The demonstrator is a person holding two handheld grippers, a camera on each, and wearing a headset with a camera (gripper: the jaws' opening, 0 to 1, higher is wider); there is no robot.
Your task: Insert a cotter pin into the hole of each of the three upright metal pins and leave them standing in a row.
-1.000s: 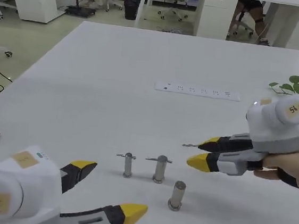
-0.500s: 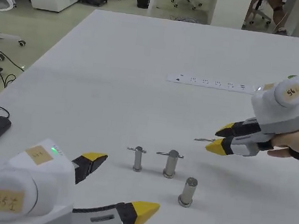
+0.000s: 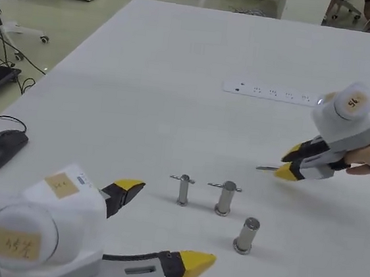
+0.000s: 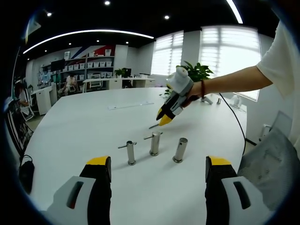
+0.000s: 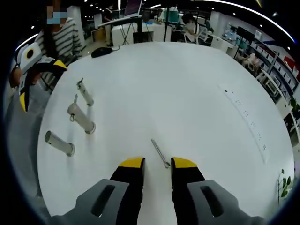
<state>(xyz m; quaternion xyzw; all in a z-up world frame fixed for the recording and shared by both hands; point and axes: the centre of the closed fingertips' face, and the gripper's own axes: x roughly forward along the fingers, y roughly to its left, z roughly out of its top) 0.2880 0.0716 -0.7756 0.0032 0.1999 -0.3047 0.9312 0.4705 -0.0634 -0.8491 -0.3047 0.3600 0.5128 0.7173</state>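
Head view, step: last of three insertions, as I judge it; two metal pins are already cross-pinned through the top and one is not.
Next move: likely bring the cotter pin (image 3: 266, 167) down and left to the bare pin (image 3: 247, 235), level its tip with the hole near the top, and push straight through. Which way that hole faces is too small to tell, so the approach may need turning.
Left gripper (image 3: 162, 225): left of the bare pin and nearer the person, jaws wide apart, empty.
Left pin (image 3: 183, 190): upright, left of the bare pin and farther from the person, cross-pinned.
Middle pin (image 3: 225, 197): upright, just left of and beyond the bare pin, cross-pinned.
Bare pin: upright on the table (image 3: 145, 75), nearer the person than the line of the other two; it probably needs a nudge into the row.
Cotter pin: right of and beyond the bare pin, held off the table. Its long axis is roughly level and its free tip points left.
Right gripper (image 3: 287, 164): right of and beyond the bare pin, jaws narrow, pinching the cotter pin's back end.
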